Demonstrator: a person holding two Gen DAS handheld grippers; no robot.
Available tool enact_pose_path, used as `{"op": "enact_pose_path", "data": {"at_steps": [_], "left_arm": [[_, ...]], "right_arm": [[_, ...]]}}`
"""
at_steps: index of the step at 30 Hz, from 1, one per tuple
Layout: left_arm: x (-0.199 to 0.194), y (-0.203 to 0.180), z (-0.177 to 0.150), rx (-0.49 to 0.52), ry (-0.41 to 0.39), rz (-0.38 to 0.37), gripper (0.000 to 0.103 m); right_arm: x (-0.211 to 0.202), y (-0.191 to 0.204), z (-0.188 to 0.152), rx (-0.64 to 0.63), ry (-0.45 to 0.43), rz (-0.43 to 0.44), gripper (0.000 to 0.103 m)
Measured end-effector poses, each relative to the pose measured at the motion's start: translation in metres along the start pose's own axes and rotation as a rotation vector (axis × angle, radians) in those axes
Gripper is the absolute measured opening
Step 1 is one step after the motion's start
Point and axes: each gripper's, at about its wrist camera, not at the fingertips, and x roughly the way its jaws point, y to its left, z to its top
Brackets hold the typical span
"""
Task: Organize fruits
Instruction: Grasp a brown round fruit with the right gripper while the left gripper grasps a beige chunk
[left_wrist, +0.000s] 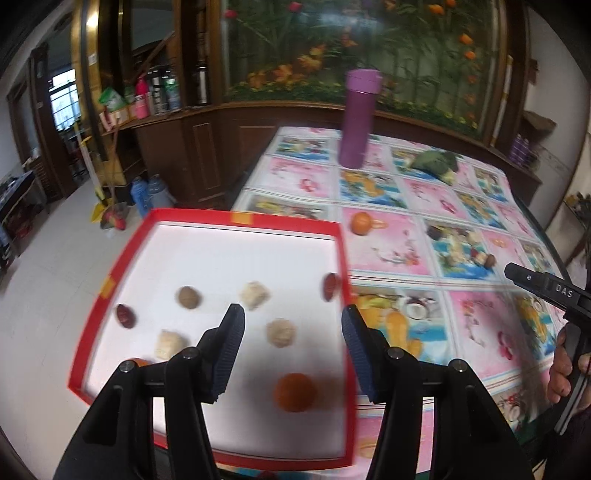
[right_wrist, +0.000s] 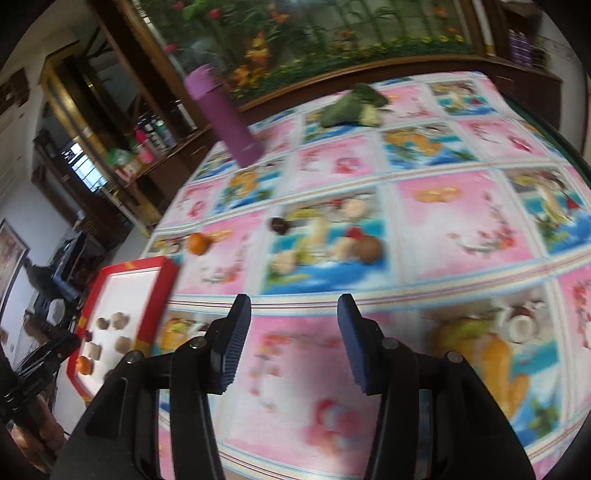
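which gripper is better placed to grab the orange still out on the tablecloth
Probably the left. The left gripper is open over the tray, and the orange lies just past the tray's far corner. The right gripper, also open, faces bare tablecloth.

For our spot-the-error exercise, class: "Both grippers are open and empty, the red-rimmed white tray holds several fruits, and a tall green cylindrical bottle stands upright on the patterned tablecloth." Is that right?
One detail is wrong: the tall cylindrical bottle is purple, not green, as the left wrist view shows. The rest stands: left gripper and right gripper are open and empty, and the red-rimmed white tray holds several fruits.
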Motion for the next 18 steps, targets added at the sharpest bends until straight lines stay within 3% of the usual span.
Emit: {"op": "enact_pose_path", "data": {"at_steps": [8, 18], "left_arm": [[0.012, -0.06, -0.003, 0.111, 0.052, -0.046, 0.055], [0.026, -0.088, 0.002, 0.158, 0.086, -0.049, 0.055]], "right_arm": [[0.005, -0.057, 0.009, 0.048, -0.008, -0.064, 0.051], [0.037, -0.043, 0.017, -0.061, 0.03, -0.104, 0.051]]}}
